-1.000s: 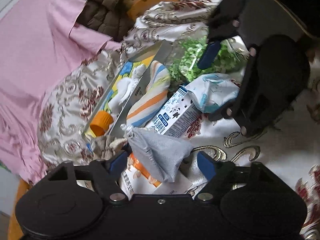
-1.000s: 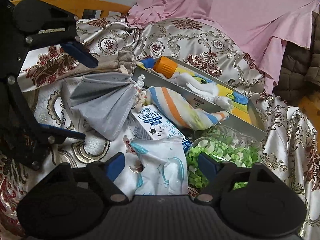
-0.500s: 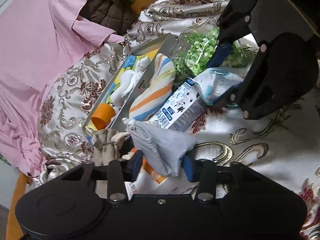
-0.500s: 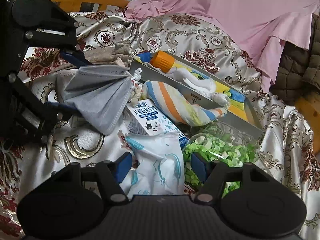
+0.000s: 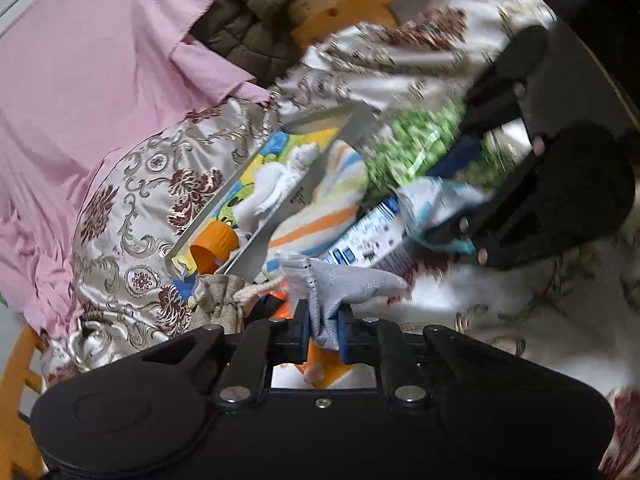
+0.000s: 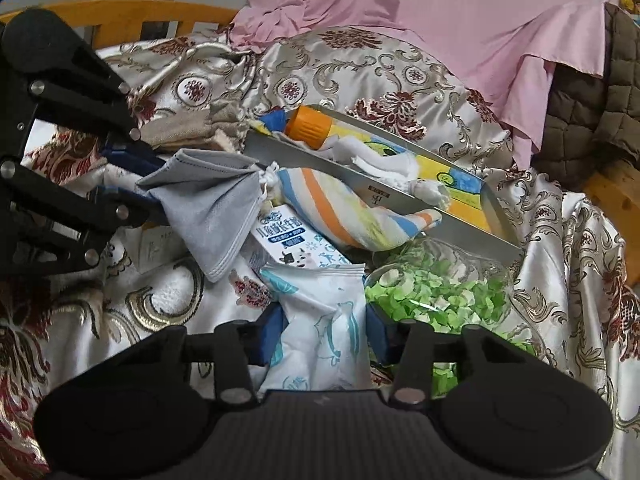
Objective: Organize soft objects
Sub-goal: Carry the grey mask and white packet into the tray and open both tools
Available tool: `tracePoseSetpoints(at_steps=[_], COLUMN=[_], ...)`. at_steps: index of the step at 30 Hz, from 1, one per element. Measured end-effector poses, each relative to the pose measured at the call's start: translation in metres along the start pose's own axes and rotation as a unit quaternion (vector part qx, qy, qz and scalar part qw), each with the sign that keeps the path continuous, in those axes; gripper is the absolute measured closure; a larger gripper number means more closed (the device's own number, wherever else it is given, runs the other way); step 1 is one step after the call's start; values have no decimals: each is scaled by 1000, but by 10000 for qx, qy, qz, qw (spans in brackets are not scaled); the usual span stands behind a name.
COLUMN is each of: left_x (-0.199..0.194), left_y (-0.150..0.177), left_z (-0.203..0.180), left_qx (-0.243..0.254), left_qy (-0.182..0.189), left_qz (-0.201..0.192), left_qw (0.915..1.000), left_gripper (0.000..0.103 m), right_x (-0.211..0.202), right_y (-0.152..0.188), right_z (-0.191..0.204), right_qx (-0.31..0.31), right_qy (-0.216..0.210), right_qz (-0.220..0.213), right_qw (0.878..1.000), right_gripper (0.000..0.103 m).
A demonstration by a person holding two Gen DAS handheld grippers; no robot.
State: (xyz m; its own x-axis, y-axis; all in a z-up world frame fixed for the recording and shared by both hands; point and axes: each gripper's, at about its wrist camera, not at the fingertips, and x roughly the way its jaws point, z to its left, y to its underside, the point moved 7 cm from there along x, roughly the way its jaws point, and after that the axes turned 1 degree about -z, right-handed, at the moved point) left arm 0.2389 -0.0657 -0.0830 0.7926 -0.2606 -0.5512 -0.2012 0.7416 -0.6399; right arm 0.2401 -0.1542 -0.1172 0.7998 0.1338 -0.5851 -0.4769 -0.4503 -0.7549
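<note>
- grippers sit nearest in each wrist view. the left gripper point(image 5: 323, 326) has its blue pads squeezed tight on the bottom corner of a grey drawstring pouch point(image 5: 352, 286); its jaws have just been closing.
- right gripper point(image 6: 325, 334) has its pads pressed against both sides of a white packet with teal print point(image 6: 324, 320), jaws narrowed partway after just closing in.
- just past the packet lies a blue and white milk carton point(image 6: 294, 240), with a clear bag of green bits point(image 6: 436, 292) to its right.
- behind those, a striped soft pouch point(image 6: 352, 216) leans on the wall of a silver tray point(image 6: 460, 232), which holds an orange-capped bottle point(image 6: 310, 130) and a white soft toy point(image 6: 388, 164).
- everything rests on a gold floral satin cloth point(image 6: 360, 76).
- farthest back, a pink sheet point(image 6: 460, 12) drapes over it.
</note>
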Motion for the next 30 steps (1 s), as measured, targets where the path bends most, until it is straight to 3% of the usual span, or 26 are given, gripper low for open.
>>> tracePoseSetpoints(at_steps=[6, 16, 20, 24, 30], left_x=[-12, -22, -18, -1, 35], left_y=[-13, -23, -38, -49, -49], left_z=[19, 56, 79, 99, 150], left_qx=[-861, -2110, -2538, -2534, -3062], left_qy=[48, 82, -122, -594, -613], left_qz=[-391, -988, -1346, -1472, -1496], left_qw=[9955, 9724, 9578, 9542, 9381], left_gripper=[92, 92, 92, 92, 92], right_x=[-7, -30, -39, -44, -16], right_y=[-5, -23, -32, -46, -92], right_z=[-6, -24, -30, -43, -67], right_qx=[204, 696, 816, 1086, 738], right_qy=[-24, 26, 41, 25, 237], right_qz=[-139, -720, -1038, -1190, -1349], right_qw=[9997, 9950, 9912, 9869, 9878], right_gripper=[58, 59, 59, 59, 59])
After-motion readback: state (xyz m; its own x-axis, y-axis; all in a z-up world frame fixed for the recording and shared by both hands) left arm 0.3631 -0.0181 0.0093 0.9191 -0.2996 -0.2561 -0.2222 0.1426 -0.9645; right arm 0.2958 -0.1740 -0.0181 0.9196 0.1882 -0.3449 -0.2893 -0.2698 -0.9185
